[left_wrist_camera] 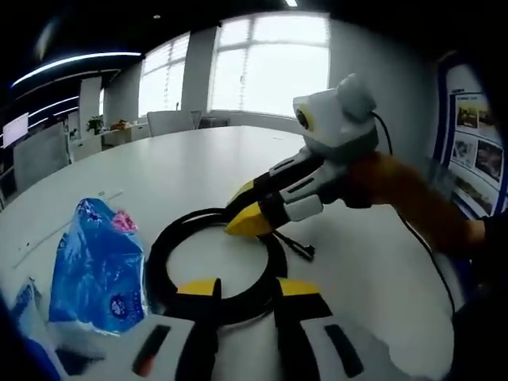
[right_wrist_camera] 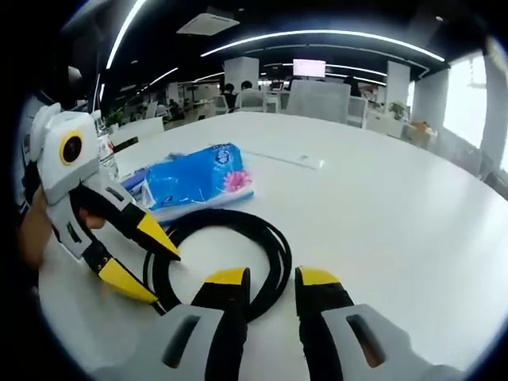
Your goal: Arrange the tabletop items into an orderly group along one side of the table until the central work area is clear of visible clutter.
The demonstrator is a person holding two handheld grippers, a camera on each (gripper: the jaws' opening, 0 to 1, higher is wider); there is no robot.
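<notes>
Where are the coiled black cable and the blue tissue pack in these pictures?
coiled black cable [right_wrist_camera: 274,252]: right gripper view, on the right-hand arc of the coil.
blue tissue pack [left_wrist_camera: 97,270]: left gripper view, on the middle of its wrapper.

My left gripper has its yellow-tipped jaws parted, with a clear gap between them, low over the table. From the right gripper view I see it reaching in from the table's left side, jaws spread, upper tip well apart from the lower one, and a hand wrapped around its grip. My right gripper also has its jaws apart. In the left gripper view it comes in from the right, angled down, yellow tips close together, with an orange sleeve behind it.
</notes>
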